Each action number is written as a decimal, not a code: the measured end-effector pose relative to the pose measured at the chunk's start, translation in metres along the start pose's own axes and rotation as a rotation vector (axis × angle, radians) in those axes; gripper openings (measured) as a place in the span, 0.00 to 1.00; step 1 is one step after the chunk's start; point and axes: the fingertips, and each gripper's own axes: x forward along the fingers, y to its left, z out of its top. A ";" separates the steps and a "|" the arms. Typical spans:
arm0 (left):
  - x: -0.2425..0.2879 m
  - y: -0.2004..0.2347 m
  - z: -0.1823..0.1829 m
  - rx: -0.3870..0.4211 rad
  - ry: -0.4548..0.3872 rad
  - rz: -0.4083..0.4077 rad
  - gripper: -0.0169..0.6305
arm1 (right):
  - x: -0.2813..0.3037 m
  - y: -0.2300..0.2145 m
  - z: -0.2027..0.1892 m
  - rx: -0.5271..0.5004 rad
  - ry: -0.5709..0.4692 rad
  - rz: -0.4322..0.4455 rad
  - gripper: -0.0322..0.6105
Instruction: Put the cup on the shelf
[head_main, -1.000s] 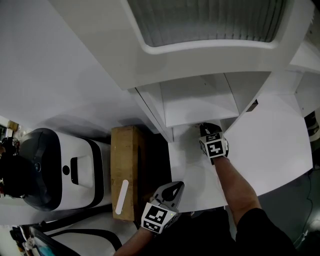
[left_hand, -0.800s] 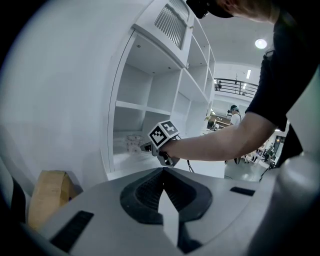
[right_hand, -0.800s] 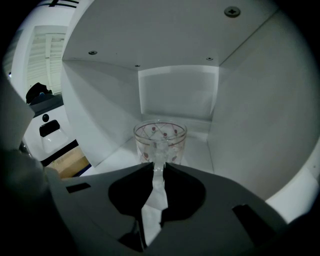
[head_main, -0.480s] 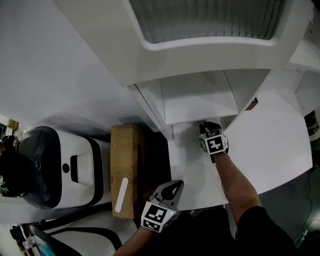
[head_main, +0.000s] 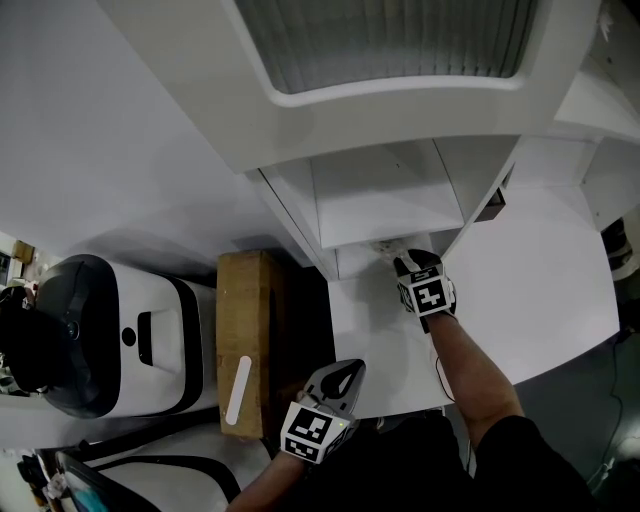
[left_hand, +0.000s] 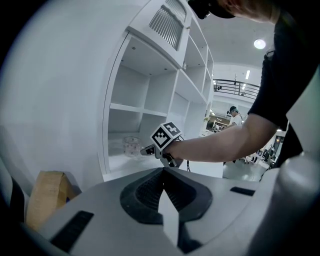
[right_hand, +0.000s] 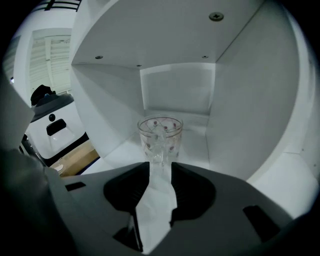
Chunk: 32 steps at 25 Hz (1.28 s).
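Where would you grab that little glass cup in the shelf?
Grip the cup across its side wall, about mid-height, coming straight in through the open front of the shelf. It stands upright with no handle visible, and the side walls, back and board above close off every other approach.

Apparently short black sleeve (head_main: 520, 462); grey left hand-held gripper (head_main: 347, 367)

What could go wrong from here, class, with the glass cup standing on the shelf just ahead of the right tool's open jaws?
1. The right tool has its tips close to the cup; a crooked pull-back could clip and tip it.
2. The cup looks near the front edge of the shelf, so a knock might send it off.
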 end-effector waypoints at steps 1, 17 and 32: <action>0.000 -0.002 0.000 0.000 -0.002 -0.001 0.03 | -0.005 0.000 -0.001 -0.002 -0.001 0.001 0.23; 0.020 -0.023 0.030 -0.084 -0.083 0.052 0.03 | -0.116 0.036 0.004 -0.034 -0.113 0.210 0.07; 0.037 -0.089 0.034 -0.117 -0.099 0.177 0.03 | -0.212 0.013 -0.008 -0.098 -0.198 0.352 0.06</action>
